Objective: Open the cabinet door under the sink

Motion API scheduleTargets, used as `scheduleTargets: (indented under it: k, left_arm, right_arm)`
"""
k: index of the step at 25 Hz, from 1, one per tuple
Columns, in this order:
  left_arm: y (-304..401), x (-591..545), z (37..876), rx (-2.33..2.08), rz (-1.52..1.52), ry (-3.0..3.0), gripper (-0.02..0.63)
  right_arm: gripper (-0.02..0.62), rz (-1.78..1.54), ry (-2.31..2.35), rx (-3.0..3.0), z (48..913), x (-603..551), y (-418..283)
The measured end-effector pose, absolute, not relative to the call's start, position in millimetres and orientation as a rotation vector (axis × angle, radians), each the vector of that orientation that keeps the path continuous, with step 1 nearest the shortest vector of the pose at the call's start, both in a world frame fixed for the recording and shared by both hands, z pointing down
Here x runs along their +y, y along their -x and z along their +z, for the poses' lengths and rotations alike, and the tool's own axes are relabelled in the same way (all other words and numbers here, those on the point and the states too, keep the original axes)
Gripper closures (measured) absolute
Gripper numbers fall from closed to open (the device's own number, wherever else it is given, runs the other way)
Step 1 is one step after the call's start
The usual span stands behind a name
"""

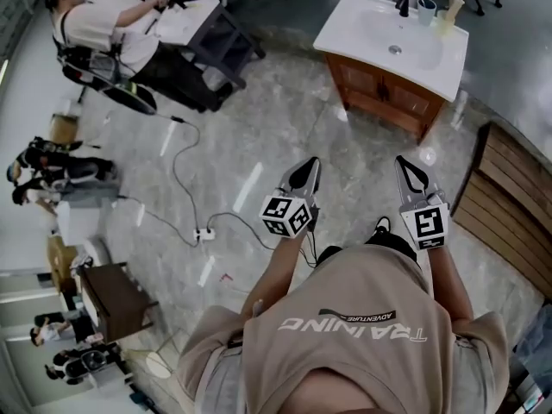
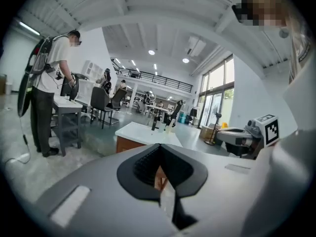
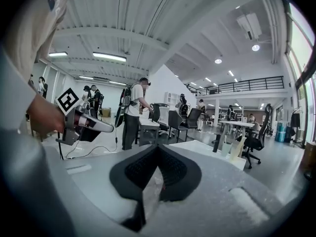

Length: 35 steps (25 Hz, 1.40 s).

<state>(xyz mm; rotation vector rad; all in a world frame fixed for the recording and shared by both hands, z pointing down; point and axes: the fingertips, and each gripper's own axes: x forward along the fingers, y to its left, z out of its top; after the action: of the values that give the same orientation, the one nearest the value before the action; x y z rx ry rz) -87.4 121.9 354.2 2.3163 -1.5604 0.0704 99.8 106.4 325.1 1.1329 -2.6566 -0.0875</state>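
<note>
I am holding my left gripper (image 1: 310, 164) out in front of me with its jaws pressed together on nothing. Just to its right I am holding my right gripper (image 1: 403, 162) the same way, its jaws also meeting at the tips with nothing between them. The wooden vanity cabinet (image 1: 384, 89) is standing well ahead of both pairs of jaws and somewhat to their right, under the white sink top (image 1: 354, 26). Only bare stone floor (image 1: 345, 145) is lying between it and me. Its panelled cabinet doors (image 1: 360, 78) are facing me at an angle, and both are looking shut. I am judging a door like this as a stiff, fairly light wooden panel hanging on side hinges. It should be swinging out on an arc rather than sliding, perhaps resisting at first if a catch or soft-close hinge is holding it. The varnished face is looking smooth, and my pads would likely be slipping on it. So I am expecting to take hold at the pull near the edge where the two doors meet, away from the hinges. From here the pulls are too small to make out. If there is none, I am thinking of hooking a jaw behind that free edge, and either way the jaws need to part first.
</note>
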Motion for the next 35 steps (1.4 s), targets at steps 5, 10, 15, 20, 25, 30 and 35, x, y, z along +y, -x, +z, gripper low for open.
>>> scheduleTargets:
  k: [5,10,15,20,25,30,35]
  left_arm:
    - [99.2,111.6,365.7,-1.666,0.183,-2.259,0.591]
    - [111.7,114.0,382.6,-1.713,0.298,-2.214,0.591]
    - [122.8,81.0,378.6,-1.687,0.264,-2.249,0.591]
    - [134.7,39.1,378.2,-1.59,0.233,-2.344,0.591]
    - [159.9,-7.7,367.0,-1.47,0.236,-2.466,0.591]
    - [185.8,-47.3,367.9,-1.35,0.245,-2.546,0.591]
    - [189.9,-73.5,380.3,-1.215,0.261,-2.604,0.591]
  right_arm:
    - [0.594,-0.08,-1.049,-2.683,327.4,71.3,-97.7]
    - [0.594,-0.058,-1.034,-2.715,324.0,43.2,-87.7]
    - [0.594,-0.069,-1.003,-2.674,333.9,23.8,-69.8]
    - [0.594,-0.111,-1.013,-2.61,340.8,15.6,-34.9]
    - [0.594,-0.08,-1.13,-2.599,319.6,-7.1,1.2]
    - [0.594,-0.083,-1.263,-2.55,305.4,-29.2,31.6]
    - [0.594,-0.027,-1.38,-2.483,307.6,-35.0,48.4]
